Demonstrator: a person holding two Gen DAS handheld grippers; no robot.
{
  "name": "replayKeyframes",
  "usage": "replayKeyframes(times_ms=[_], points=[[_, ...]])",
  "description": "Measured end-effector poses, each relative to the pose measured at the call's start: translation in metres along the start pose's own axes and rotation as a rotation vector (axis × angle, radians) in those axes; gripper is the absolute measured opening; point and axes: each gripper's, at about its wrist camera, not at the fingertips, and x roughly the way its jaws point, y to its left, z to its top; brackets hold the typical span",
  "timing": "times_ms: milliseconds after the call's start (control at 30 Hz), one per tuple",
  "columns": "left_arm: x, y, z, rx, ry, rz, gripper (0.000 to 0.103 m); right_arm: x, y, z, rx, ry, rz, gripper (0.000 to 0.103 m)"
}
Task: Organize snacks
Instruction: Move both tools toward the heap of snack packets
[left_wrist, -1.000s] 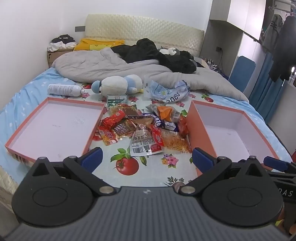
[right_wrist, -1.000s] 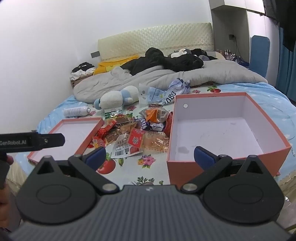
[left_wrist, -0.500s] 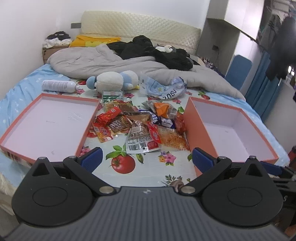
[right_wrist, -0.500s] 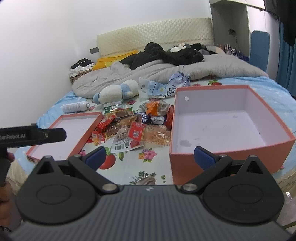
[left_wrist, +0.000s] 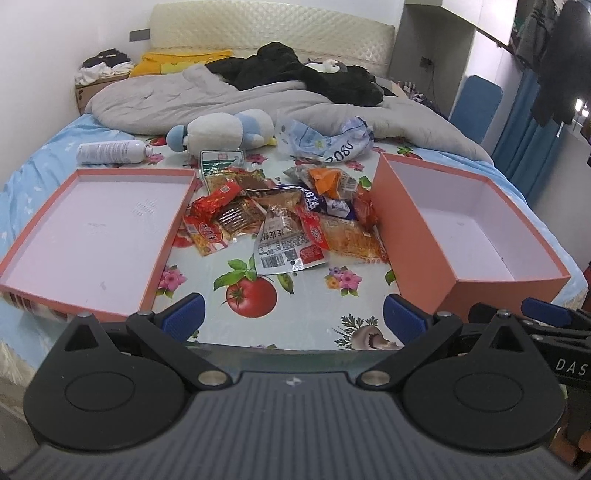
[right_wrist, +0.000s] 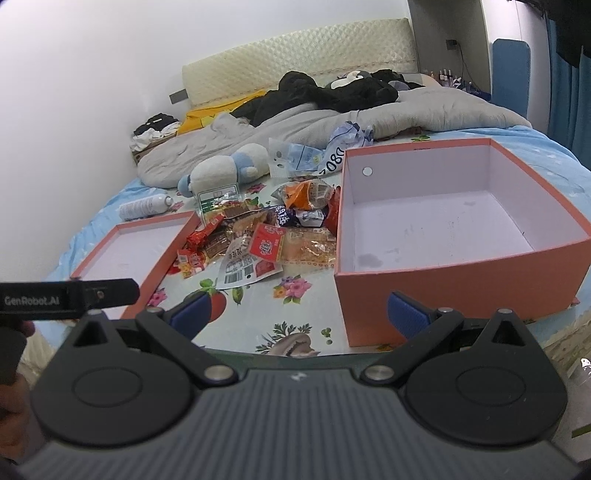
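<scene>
A pile of snack packets (left_wrist: 284, 218) lies on the flowered cloth between a shallow orange lid (left_wrist: 48, 262) on the left and a deeper orange box (left_wrist: 410, 236) on the right; both are empty. The pile (right_wrist: 258, 236), the lid (right_wrist: 170, 254) and the box (right_wrist: 443, 291) also show in the right wrist view. My left gripper (left_wrist: 291, 319) is open and empty, near the cloth's front edge, short of the pile. My right gripper (right_wrist: 299, 310) is open and empty, in front of the box's near left corner.
A plush toy (left_wrist: 221, 131), a white spray can (left_wrist: 110, 152) and a crumpled blue-white bag (left_wrist: 325, 142) lie behind the pile. A grey duvet (left_wrist: 221, 99) and black clothes (left_wrist: 314, 74) fill the back of the bed. The left gripper's body (right_wrist: 66, 299) shows at the right view's left edge.
Both grippers have moved forward and tilted down toward the bed, so the snacks and boxes look closer. Both stay open and empty.
</scene>
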Motion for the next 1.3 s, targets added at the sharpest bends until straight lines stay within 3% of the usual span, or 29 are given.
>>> replayKeyframes(times_ms=[1300], points=[[0.001, 0.011, -0.004, -0.028, 0.003, 0.016, 0.103, 0.007, 0.009, -0.007, -0.030, 0.037, 0.012, 0.103]])
